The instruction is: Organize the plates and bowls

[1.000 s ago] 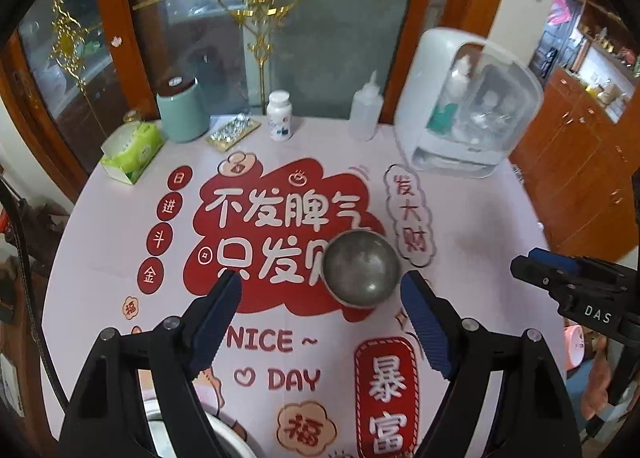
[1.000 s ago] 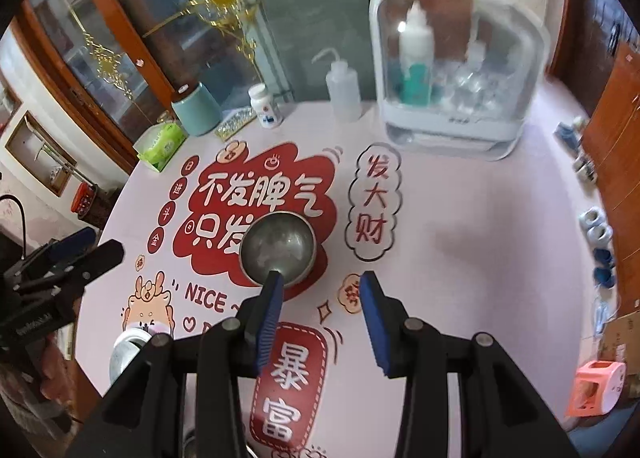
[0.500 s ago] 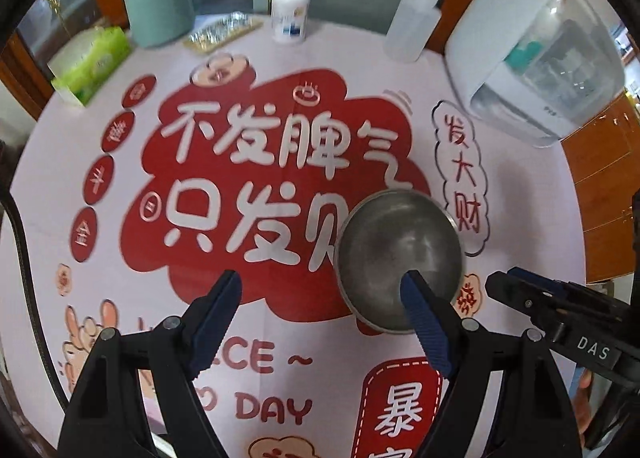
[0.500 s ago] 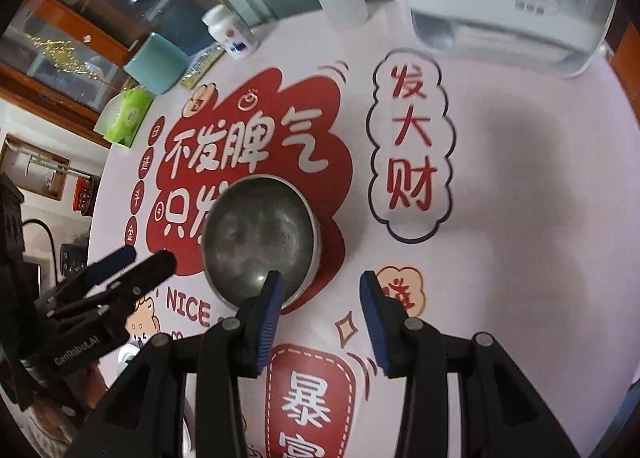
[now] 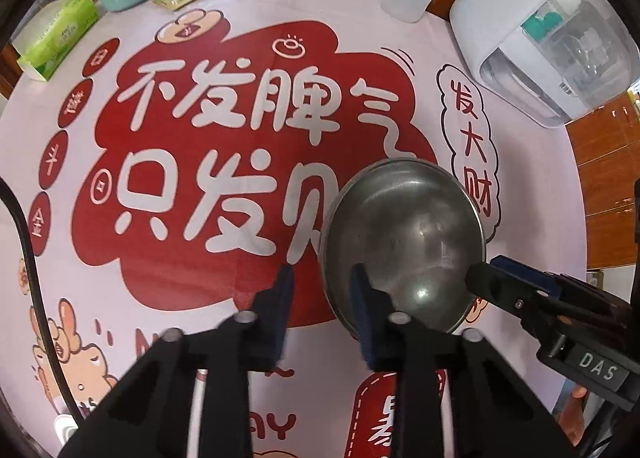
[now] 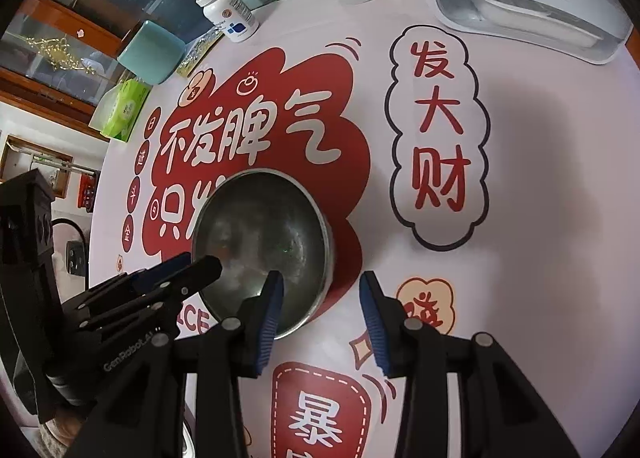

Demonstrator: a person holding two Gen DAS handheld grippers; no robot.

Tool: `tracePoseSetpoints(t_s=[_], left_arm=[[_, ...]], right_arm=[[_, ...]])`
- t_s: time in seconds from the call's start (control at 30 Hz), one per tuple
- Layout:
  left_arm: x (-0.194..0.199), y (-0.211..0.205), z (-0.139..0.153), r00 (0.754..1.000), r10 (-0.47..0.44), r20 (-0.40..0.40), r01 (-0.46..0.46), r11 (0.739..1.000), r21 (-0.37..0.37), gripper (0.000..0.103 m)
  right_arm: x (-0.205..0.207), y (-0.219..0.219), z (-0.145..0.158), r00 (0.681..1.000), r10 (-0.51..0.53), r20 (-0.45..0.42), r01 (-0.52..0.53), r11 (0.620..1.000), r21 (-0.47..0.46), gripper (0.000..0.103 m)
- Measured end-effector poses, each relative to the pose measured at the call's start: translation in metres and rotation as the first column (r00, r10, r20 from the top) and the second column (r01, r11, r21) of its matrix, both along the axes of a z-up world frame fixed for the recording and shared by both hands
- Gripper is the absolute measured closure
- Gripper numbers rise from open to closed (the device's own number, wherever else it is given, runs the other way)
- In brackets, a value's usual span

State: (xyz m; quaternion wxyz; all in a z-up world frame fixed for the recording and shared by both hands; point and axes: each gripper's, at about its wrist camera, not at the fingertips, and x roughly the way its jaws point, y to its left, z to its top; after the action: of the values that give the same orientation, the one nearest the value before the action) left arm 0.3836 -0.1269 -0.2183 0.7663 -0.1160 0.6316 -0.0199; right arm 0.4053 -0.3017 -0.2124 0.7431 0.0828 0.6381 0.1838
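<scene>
While both sets of jaws are closing astride opposite rims of the steel bowl (image 5: 404,242) on the tablecloth (image 5: 224,290), we squeeze left gripper (image 5: 322,308) and right gripper (image 6: 322,308) evenly, then lift level.

The bowl (image 5: 404,242) is a small round steel one, dull grey and smudged inside, with a thin bright rim. It stands upright and empty on the printed cloth. From my left camera it sits at about three o'clock of centre, half on the red patch; from my right camera, just left of centre toward nine o'clock.
</scene>
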Motion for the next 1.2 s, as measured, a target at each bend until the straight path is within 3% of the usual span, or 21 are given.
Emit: tracePoseSetpoints(t_s=[0.07, 0.33, 0.6, 0.87, 1.2], left_arm=[[0.001, 0.0, -0.004, 1.0, 0.004, -0.009, -0.004, 1.0, -0.013, 0.091], [0.0, -0.001, -0.007, 1.0, 0.013, -0.004, -0.013, 0.999, -0.031, 0.095], [-0.021, 0.002, 0.013, 1.0, 0.006, 0.013, -0.005, 0.998, -0.059, 0.095], [-0.064, -0.001, 0.061, 0.997, -0.037, 0.062, 0.04, 0.999, -0.035, 0.094], [-0.135, -0.002, 0.131, 0.985, -0.107, 0.133, 0.108, 0.994, -0.004, 0.093]], right_arm=[[0.0, 0.002, -0.003, 1.0, 0.009, -0.015, -0.009, 1.0, 0.0, 0.09], [-0.004, 0.002, -0.003, 1.0, -0.011, -0.006, 0.011, 1.0, -0.006, 0.093], [-0.025, -0.002, 0.018, 1.0, -0.01, 0.024, 0.01, 1.0, 0.019, 0.093], [-0.067, -0.004, 0.054, 0.997, -0.013, 0.075, 0.011, 0.999, 0.035, 0.093], [-0.147, -0.002, 0.121, 0.985, -0.024, 0.168, 0.017, 0.999, 0.048, 0.093]])
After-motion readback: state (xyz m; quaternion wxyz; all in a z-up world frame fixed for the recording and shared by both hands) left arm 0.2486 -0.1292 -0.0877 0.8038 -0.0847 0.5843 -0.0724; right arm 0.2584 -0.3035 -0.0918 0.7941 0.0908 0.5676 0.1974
